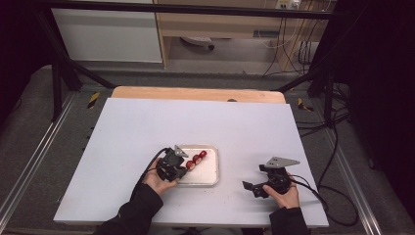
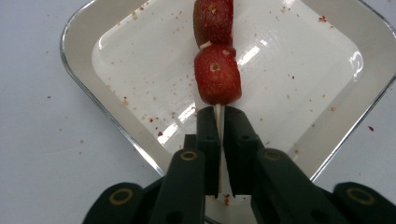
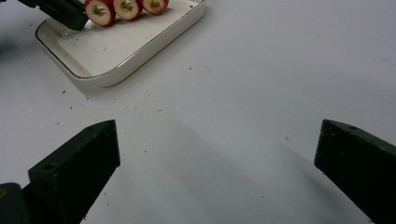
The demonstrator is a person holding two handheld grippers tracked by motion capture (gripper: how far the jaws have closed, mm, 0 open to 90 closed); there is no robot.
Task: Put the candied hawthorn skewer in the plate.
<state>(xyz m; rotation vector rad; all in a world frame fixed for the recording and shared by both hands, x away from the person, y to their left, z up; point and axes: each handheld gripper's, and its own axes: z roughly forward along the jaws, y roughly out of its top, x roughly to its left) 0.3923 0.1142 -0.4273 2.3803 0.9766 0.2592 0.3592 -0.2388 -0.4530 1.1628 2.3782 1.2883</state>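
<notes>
One skewer, three red fruits, one white tray.

The left gripper point(image 2: 220, 122) has its jaws pinched together on the thin stick of the skewer point(image 2: 218, 116), which carries three red fruit pieces point(image 1: 196, 159) in a row over the white tray point(image 1: 210, 174) on the table point(image 1: 122, 137). The right gripper point(image 3: 217, 154) hovers over bare tabletop well to the tray's right, its two jaws spread wide with nothing between them.
</notes>
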